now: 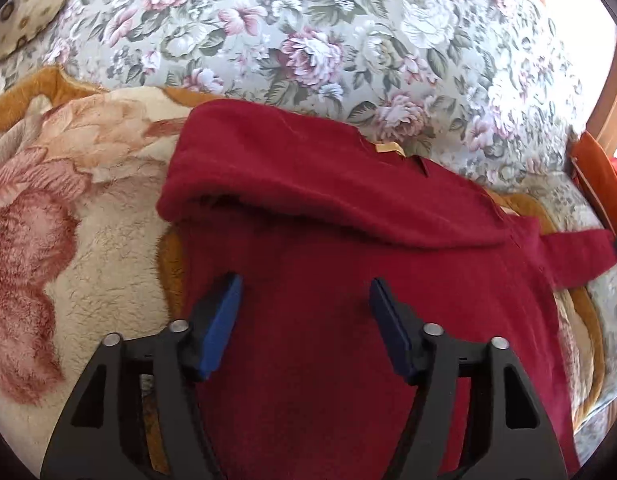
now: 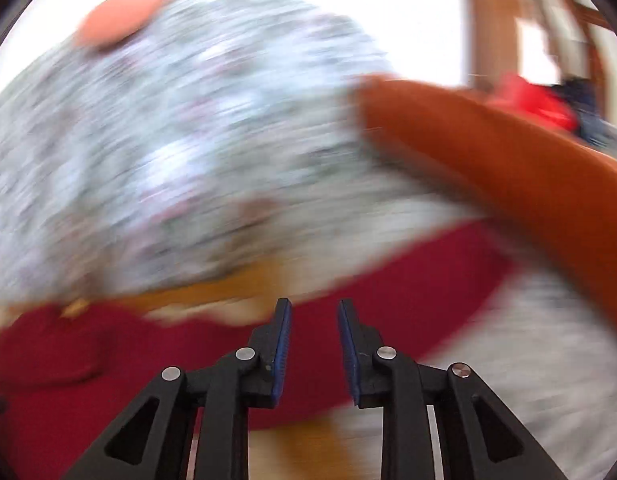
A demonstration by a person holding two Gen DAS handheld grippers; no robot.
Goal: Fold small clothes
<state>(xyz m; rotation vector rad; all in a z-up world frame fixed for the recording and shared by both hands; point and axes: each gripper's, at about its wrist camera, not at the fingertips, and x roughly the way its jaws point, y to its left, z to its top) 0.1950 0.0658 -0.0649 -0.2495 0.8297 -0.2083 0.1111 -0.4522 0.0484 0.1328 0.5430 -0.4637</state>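
Observation:
A dark red garment (image 1: 328,240) lies on a cream plush blanket with pink flowers (image 1: 68,240). Its top part is folded over toward me, and a tan neck label (image 1: 390,148) shows at the far edge. One sleeve (image 1: 572,252) sticks out to the right. My left gripper (image 1: 306,294) hovers open over the garment's middle, with only the cloth below between its blue pads. The right wrist view is blurred by motion. There my right gripper (image 2: 314,312) stands open by a narrow gap with nothing in it, above the red garment (image 2: 108,360) and its sleeve (image 2: 428,280).
A bedspread with a grey-green floral print (image 1: 308,40) covers the bed beyond the blanket. An orange basket rim (image 2: 508,168) stands at the right, with red cloth (image 2: 540,104) inside. A spotted pillow (image 1: 28,12) lies at the far left. A wooden frame (image 1: 612,92) is at the right.

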